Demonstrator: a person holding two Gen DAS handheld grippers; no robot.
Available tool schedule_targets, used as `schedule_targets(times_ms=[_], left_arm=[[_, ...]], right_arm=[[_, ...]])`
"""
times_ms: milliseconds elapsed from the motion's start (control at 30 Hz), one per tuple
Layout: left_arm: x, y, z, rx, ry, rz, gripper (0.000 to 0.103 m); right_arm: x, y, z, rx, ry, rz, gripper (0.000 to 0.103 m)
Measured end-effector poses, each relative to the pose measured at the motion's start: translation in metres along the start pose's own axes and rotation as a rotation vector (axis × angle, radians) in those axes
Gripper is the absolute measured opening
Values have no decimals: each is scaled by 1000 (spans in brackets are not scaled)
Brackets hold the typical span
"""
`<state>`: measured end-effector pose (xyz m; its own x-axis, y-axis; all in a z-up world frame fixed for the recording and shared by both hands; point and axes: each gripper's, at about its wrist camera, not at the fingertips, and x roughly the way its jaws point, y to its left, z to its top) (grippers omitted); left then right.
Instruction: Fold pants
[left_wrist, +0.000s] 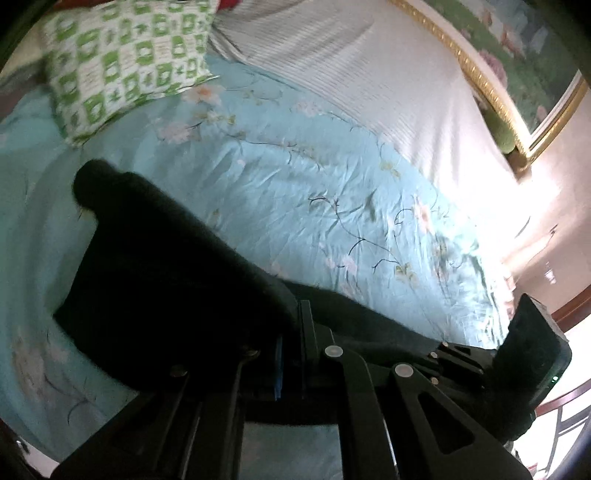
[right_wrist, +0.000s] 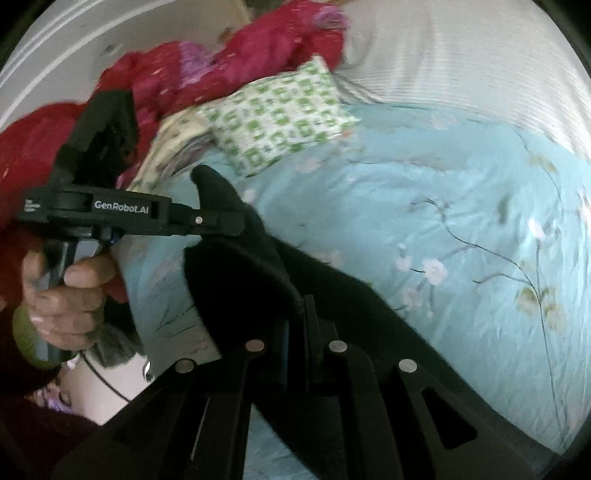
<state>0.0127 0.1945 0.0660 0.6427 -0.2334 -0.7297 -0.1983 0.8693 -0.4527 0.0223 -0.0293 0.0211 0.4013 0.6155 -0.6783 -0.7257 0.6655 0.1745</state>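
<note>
The black pants (left_wrist: 159, 266) hang lifted above a light blue floral bedspread (left_wrist: 332, 206). My left gripper (left_wrist: 291, 332) is shut on the pants' edge, with cloth bunched between its jaws. In the right wrist view my right gripper (right_wrist: 295, 325) is shut on the pants (right_wrist: 251, 280) too. The left gripper (right_wrist: 229, 221) also shows there from the side, clamped on the same black cloth, held by a hand (right_wrist: 62, 295). The right gripper's body shows at the right edge of the left wrist view (left_wrist: 532, 365).
A green and white patterned pillow (left_wrist: 125, 62) lies at the head of the bed, also in the right wrist view (right_wrist: 280, 114). A white striped sheet (left_wrist: 354, 74) covers the far side. Red bedding (right_wrist: 229, 70) is piled behind. A gold-trimmed headboard (left_wrist: 491, 92) borders the bed.
</note>
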Motion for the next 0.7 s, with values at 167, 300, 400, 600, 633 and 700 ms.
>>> schedule_targets(times_ms=[167, 300, 400, 600, 633, 700], left_arm=[[1, 32, -27, -58, 4, -39, 4], [7, 53, -37, -95, 17, -63, 5], [12, 60, -41, -102, 29, -65, 5], [13, 67, -49, -86, 66, -64, 8], [12, 67, -50, -80, 72, -63, 9], [11, 68, -54, -64, 96, -52, 13]], right_arm=[[29, 19, -14, -63, 83, -7, 6], [44, 19, -22, -57, 132, -9, 7], [49, 21, -24, -64, 160, -7, 9], [55, 24, -25, -67, 198, 1, 12], [55, 25, -26, -67, 205, 7, 12], [56, 26, -27, -64, 217, 19, 14]])
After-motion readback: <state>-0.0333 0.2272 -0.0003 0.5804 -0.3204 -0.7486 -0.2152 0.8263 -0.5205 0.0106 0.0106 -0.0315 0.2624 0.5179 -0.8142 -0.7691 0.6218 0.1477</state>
